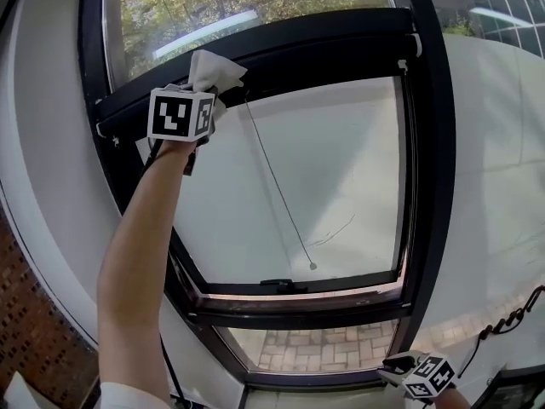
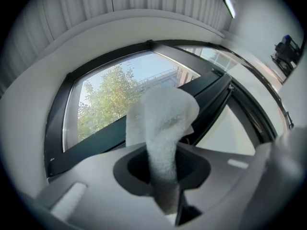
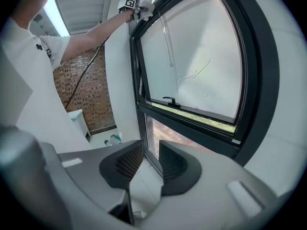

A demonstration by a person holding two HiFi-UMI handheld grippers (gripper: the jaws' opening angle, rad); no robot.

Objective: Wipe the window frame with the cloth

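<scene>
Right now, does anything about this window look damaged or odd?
One thing: a thin crooked dark line runs across the lower part of the white window panel. It could be a crack or a scratch; I cannot tell which.

cloth [image 1: 215, 71] white | window frame [image 1: 430, 143] black | brick wall [image 3: 81, 90] probably red-brown

Cloth [image 1: 215, 71] in left tongs [image 2: 163, 174] against window frame [image 1: 324, 37] upper left, right tongs [image 3: 151, 163] below frame's lower right.

Left tongs [image 2: 163, 169] raised, clamped; right tongs [image 3: 151, 163] low, parted.
</scene>
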